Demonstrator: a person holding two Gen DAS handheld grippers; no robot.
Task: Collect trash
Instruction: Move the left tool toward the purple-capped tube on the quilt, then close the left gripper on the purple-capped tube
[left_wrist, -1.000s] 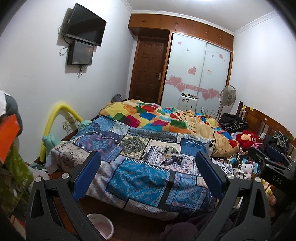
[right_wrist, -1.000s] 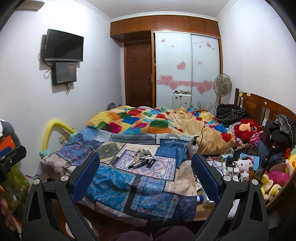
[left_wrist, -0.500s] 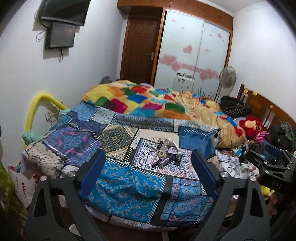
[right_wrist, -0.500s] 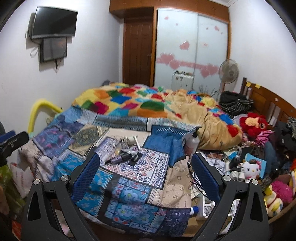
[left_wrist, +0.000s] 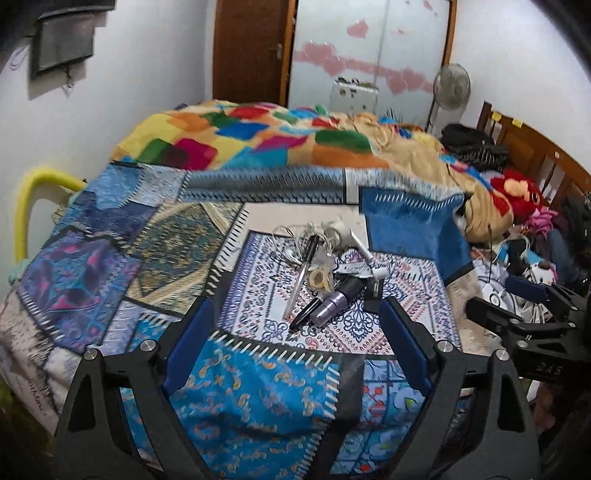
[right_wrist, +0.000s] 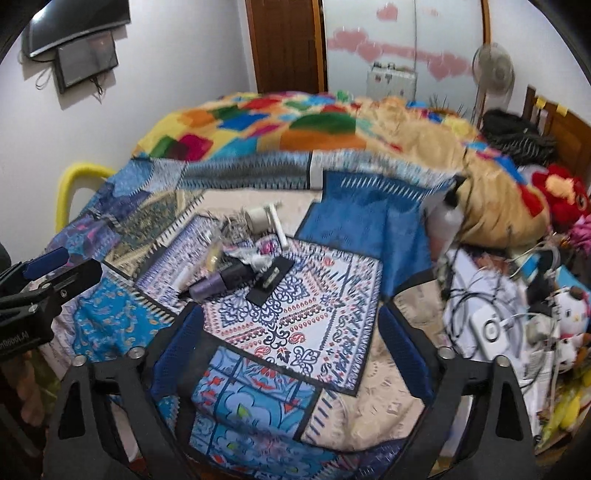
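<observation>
A small heap of trash (left_wrist: 328, 269) lies on the patterned bedspread (left_wrist: 122, 266): a purple tube (left_wrist: 334, 302), a black pen (left_wrist: 308, 254), tangled white wire, a white roll (left_wrist: 338, 230) and a black card. It also shows in the right wrist view (right_wrist: 240, 266). My left gripper (left_wrist: 295, 347) is open and empty, just short of the heap. My right gripper (right_wrist: 290, 350) is open and empty, above the bedspread to the heap's right.
A bright patchwork quilt (left_wrist: 266, 140) covers the far half of the bed. Cables, a white device (right_wrist: 491, 328) and soft toys (right_wrist: 561, 195) crowd the right side by the wooden headboard (left_wrist: 535, 155). A yellow rail (left_wrist: 33, 199) stands at the left. A fan (left_wrist: 452, 83) stands by the wardrobe.
Both grippers have moved forward and down over the bed toward the heap, which now looks much larger. Both stay open.
</observation>
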